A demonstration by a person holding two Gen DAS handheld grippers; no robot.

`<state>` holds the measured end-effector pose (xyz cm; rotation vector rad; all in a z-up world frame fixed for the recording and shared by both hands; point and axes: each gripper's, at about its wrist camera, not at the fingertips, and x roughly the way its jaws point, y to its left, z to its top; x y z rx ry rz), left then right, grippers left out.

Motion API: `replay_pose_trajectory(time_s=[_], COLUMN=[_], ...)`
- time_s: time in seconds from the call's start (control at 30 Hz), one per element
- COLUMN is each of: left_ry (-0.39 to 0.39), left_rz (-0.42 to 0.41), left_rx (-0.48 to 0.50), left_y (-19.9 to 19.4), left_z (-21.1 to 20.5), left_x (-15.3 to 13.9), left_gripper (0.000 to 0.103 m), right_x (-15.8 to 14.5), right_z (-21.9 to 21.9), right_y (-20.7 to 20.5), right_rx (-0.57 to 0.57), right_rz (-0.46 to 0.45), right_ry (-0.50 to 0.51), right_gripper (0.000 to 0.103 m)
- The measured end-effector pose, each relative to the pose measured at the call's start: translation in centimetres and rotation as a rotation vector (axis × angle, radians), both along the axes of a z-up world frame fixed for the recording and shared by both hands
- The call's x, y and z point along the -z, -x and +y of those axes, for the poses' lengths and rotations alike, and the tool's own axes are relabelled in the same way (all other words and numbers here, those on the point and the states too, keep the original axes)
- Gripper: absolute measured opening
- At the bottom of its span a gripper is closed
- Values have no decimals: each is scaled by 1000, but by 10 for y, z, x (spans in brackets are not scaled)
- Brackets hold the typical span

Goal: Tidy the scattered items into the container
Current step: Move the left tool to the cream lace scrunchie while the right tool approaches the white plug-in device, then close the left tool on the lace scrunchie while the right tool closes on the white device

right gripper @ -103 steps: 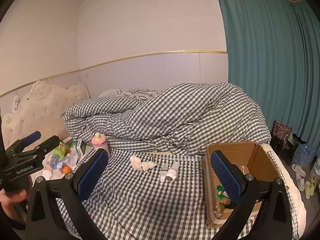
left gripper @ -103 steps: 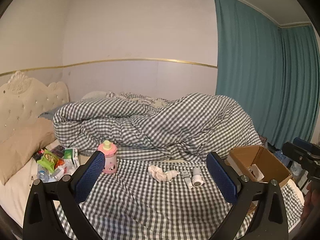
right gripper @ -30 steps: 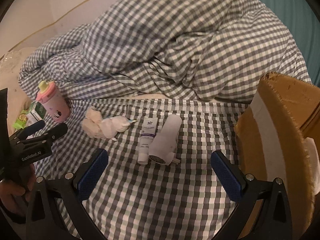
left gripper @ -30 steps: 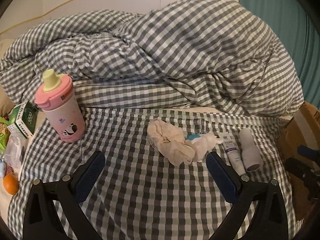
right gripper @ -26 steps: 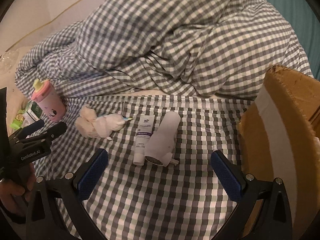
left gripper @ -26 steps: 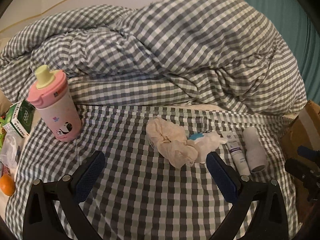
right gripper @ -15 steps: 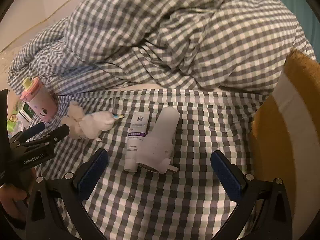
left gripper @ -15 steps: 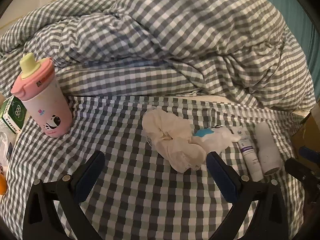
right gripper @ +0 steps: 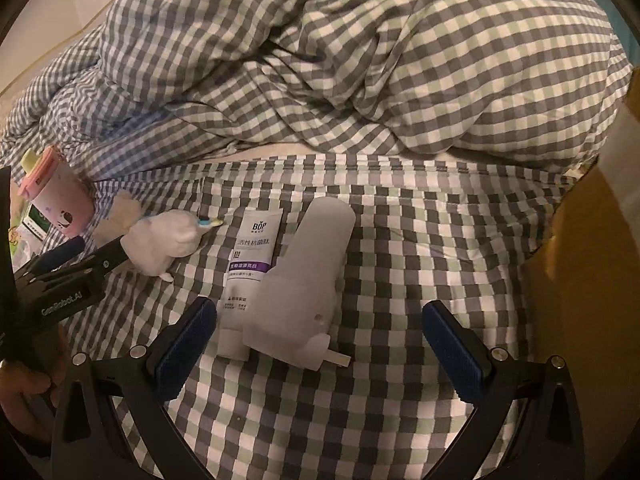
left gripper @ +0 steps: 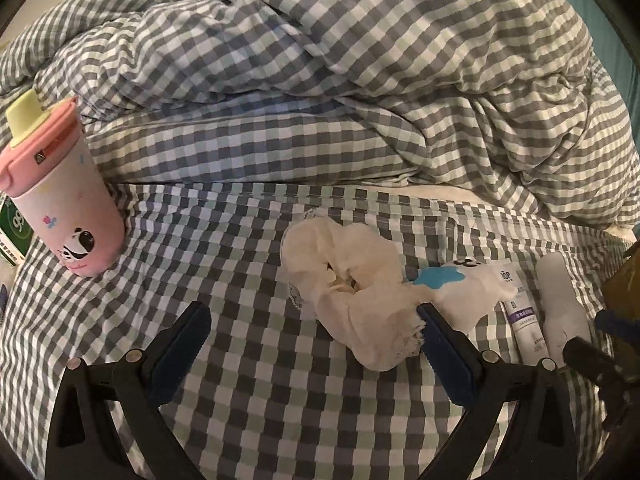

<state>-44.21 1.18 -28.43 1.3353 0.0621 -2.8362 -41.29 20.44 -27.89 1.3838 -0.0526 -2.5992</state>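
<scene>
A crumpled cream cloth (left gripper: 352,292) lies on the checked bedsheet beside a white sock with a blue patch (left gripper: 460,288). My left gripper (left gripper: 312,344) is open, low over the sheet, its right finger touching the cloth's near edge. A white and purple tube (right gripper: 250,264) and a white plug-in device (right gripper: 304,284) lie side by side. My right gripper (right gripper: 320,344) is open just in front of them, the device between its fingers' line. The cardboard box (right gripper: 592,232) stands at the right edge.
A pink sippy cup (left gripper: 60,200) stands at the left with a green box (left gripper: 12,236) behind it. A bunched checked duvet (left gripper: 320,80) fills the back. The left gripper (right gripper: 68,272) shows in the right wrist view.
Both grippers have moved forward and down toward the bed. The cloth and the white device now lie much closer to the fingers. Both stay open.
</scene>
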Motion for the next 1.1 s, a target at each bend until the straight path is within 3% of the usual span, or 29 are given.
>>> replay_pose_trajectory(time_s=[0.1,0.2,0.27,0.3,0.37,0.43,0.5,0.67,1.1], left_ry=[-15,-36,-35,-35,-28,-17,-17,-17,-35], left_rz=[-1,-10,-15,-14,-6,1,7,33,104], left_rx=[1,7,7,8,11,14,18,8,-17], left_y=[2,4,4,3,1,0,-3,-9,-41], left_z=[1,0,1,1,2,3,3,-3,-19], left_x=[4,8,9,9,7,5,0,-14,-61], left_gripper=[98,82,62,59,41,31,27,21,20], right_x=[5,9,11,12,12,12,11,8,-35], right_z=[-1,1,2,2,2,2,-1,-4,-7], right_y=[2,4,5,5,5,4,3,-3,-30], right_rx=[-2,3,5,4,4,-5,-19,-32,-48], right_rz=[-12,-23,-28,-30,-32,-35,-38,-39,31], right_ry=[-10,-5,-4,-5,-6,8,13,11,33], right_gripper=[103,103,101,100,87,77,55,55,54])
